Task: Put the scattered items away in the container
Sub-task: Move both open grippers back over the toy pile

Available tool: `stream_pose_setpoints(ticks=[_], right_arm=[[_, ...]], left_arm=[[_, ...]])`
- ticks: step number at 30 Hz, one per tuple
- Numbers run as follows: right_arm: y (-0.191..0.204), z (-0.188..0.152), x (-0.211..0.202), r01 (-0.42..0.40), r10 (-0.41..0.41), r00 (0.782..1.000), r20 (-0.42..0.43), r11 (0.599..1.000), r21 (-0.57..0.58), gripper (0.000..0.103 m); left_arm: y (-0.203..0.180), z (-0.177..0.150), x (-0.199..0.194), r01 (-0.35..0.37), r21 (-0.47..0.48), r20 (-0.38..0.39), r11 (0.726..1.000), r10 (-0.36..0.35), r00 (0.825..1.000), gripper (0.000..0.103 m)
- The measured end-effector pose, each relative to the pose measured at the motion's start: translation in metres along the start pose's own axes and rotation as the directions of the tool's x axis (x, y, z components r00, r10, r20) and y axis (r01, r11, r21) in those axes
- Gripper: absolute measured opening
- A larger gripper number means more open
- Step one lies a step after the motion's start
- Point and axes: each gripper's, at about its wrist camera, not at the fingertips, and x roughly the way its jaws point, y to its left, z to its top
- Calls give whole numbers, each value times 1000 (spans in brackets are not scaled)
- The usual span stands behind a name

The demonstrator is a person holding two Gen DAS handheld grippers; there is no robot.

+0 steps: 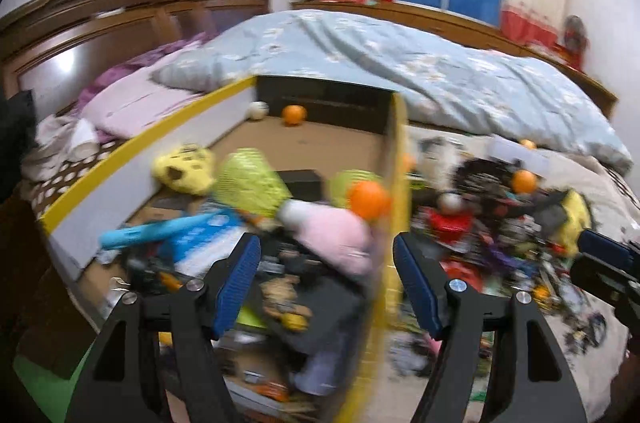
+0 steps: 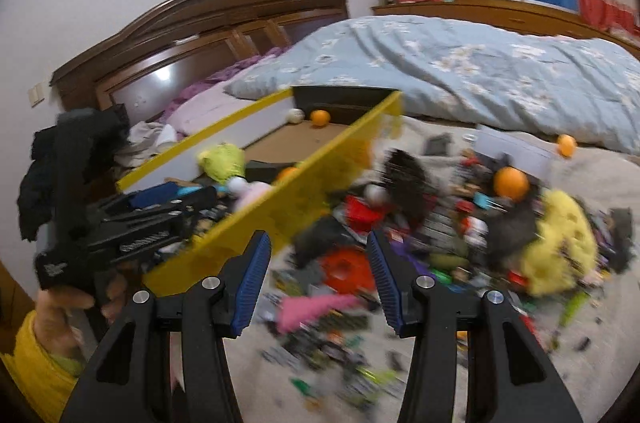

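Note:
A cardboard box (image 1: 224, 103) with yellow-edged walls lies on the bed and also shows in the right wrist view (image 2: 320, 183). It holds toys: a pink plush (image 1: 340, 235), an orange ball (image 1: 368, 199), a yellow plush (image 1: 184, 167) and a blue bat (image 1: 160, 231). My left gripper (image 1: 326, 271) is open and empty above the box's near right wall. A pile of scattered toys (image 2: 460, 223) lies on the bed right of the box, with an orange ball (image 2: 510, 183) and a yellow plush (image 2: 560, 247). My right gripper (image 2: 318, 271) is open and empty above the pile's near edge.
A light blue quilt (image 1: 400, 63) lies behind the box and pile. A wooden headboard (image 1: 120, 11) stands at the left. Small bits (image 2: 340, 363) are strewn on the sheet in front. The right gripper's body (image 1: 604, 267) shows at the left view's right edge.

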Motion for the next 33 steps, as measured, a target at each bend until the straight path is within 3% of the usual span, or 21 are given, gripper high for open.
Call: stream_pose_setpoints(ticks=[6, 14, 23, 26, 30, 33], right_arm=[[-52, -25, -17, 105, -102, 994, -32, 991, 88, 51], [-80, -46, -24, 139, -133, 990, -48, 978, 154, 51], [-91, -37, -17, 129, -124, 991, -40, 977, 172, 51], [-101, -26, -4, 96, -89, 995, -45, 973, 209, 51], [-115, -16, 23, 82, -66, 995, -69, 961, 262, 47], [-122, -13, 44, 129, -108, 990, -87, 948, 291, 39]], left_arm=[[-50, -13, 0, 107, 72, -26, 992, -106, 994, 70], [-97, -35, 21, 193, 123, -79, 973, -184, 980, 70], [-140, -45, 64, 253, 231, -75, 939, -243, 967, 70], [-145, -44, 81, 250, 226, -92, 941, -235, 968, 69], [-149, -43, 90, 256, 227, -95, 940, -240, 966, 54], [-151, -44, 96, 267, 225, -109, 937, -248, 963, 48]])
